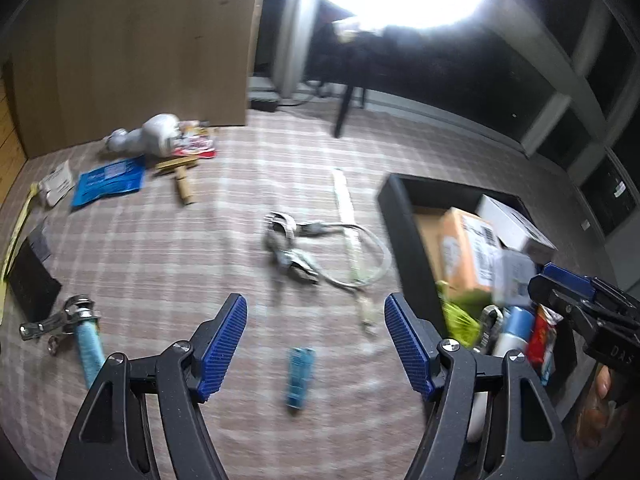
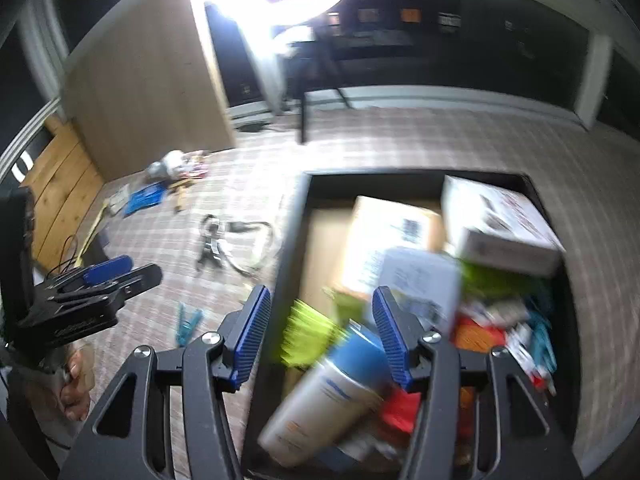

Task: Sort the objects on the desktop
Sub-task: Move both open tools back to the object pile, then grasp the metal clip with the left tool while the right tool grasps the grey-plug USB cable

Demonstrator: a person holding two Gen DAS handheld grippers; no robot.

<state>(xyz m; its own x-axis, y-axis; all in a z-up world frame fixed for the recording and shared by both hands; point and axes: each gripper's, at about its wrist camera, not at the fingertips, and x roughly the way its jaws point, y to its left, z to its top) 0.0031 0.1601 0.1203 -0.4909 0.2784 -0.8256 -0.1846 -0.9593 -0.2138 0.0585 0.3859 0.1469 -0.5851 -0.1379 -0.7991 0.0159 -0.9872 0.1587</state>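
Observation:
My left gripper (image 1: pixel 315 308) stands open over the plaid cloth with nothing between its blue pads. A small blue clip (image 1: pixel 299 376) lies on the cloth just below it. My right gripper (image 2: pixel 321 300) is open above the black box (image 2: pixel 296 240). Under it a white bottle with a blue cap (image 2: pixel 332 392) lies tilted in the box, blurred and free of the pads. The box also holds cardboard cartons (image 2: pixel 384 232), a green packet and red packets. A bundle of white cable and plugs (image 1: pixel 292 248) lies on the cloth left of the box.
At the far left lie a blue packet (image 1: pixel 108 182), a wooden piece (image 1: pixel 182 178) and a white bag (image 1: pixel 154 136). A metal tool with a light blue handle (image 1: pixel 86 336) and a flat black item (image 1: pixel 32 280) sit near left. A wooden panel (image 1: pixel 140 40) stands behind.

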